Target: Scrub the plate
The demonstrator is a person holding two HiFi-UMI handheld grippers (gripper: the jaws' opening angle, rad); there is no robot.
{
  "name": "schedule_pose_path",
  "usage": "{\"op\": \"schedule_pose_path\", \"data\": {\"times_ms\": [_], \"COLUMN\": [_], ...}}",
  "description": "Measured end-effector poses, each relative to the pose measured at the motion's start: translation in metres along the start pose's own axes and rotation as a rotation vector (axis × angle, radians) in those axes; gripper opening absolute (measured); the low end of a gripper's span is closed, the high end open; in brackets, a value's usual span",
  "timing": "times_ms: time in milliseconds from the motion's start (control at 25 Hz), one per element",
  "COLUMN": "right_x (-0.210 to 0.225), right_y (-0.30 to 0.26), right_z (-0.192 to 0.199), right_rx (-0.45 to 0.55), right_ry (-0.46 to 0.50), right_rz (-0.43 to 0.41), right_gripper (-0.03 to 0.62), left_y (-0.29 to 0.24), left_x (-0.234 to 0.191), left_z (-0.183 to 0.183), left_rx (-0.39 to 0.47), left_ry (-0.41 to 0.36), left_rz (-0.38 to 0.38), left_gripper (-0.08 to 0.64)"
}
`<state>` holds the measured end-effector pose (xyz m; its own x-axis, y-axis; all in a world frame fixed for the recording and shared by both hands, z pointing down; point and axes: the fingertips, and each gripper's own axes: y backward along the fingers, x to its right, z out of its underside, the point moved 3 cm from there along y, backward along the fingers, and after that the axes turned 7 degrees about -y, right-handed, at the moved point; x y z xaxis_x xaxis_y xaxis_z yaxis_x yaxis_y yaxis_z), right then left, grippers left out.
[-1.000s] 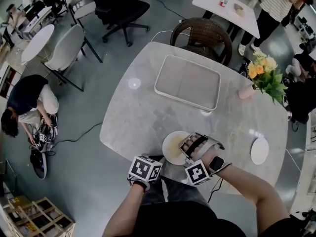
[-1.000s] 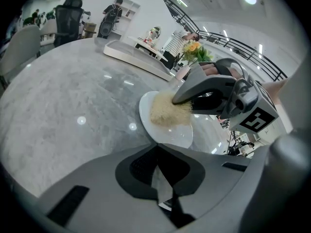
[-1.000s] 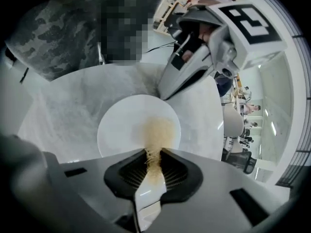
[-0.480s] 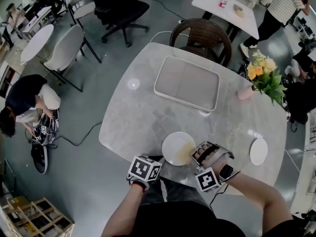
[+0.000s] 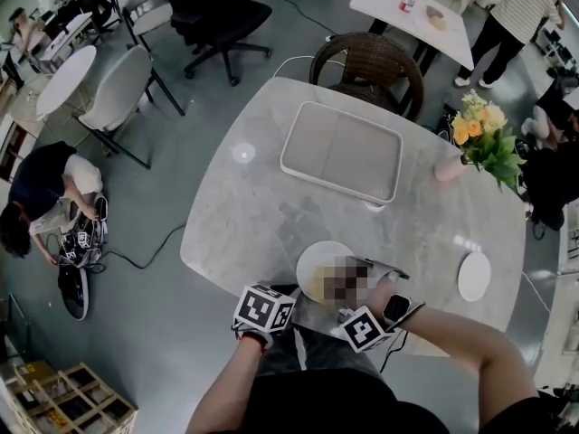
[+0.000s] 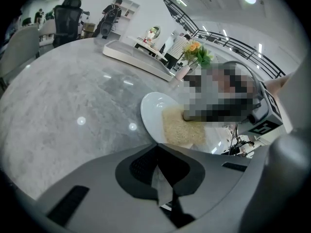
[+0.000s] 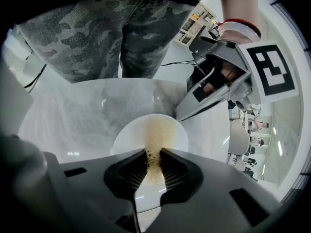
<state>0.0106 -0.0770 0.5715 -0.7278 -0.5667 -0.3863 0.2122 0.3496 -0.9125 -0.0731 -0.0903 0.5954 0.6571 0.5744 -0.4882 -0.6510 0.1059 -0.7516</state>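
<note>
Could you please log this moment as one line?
right gripper: jaws shut on tan fibrous pad, on round white plate | left gripper: jaws shut, near plate

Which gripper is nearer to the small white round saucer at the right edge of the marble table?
Right. The right gripper, clamping a tan scrubbing pad, is left of the small white saucer; the left gripper sits farther left, beyond the larger white plate.
</note>
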Motion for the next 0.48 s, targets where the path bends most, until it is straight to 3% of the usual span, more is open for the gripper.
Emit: {"op": "schedule_pose_path", "data": {"times_ms": [200, 320, 480], "right_x": [0.037, 0.045, 0.03], "right_y": [-0.013, -0.019, -0.021], "right_z": [0.021, 0.038, 0.064], "right_rx": [-0.049, -0.082, -0.15], "right_ry": [0.0, -0.099, -0.172], "right_rz": [0.063, 0.085, 0.049], "right_gripper": [0.061, 0.061, 0.061], "left_y": [0.0, 0.0, 0.001], "left_x": [-0.001, -0.003, -0.003], "left_z": [-0.001, -0.001, -0.002], "left_rx": [0.011, 0.019, 0.018], "left_ry": [0.009, 0.014, 0.015], "left_rz": [-0.002, -0.001, 0.004], "left_gripper": [0.014, 0.014, 0.014]}}
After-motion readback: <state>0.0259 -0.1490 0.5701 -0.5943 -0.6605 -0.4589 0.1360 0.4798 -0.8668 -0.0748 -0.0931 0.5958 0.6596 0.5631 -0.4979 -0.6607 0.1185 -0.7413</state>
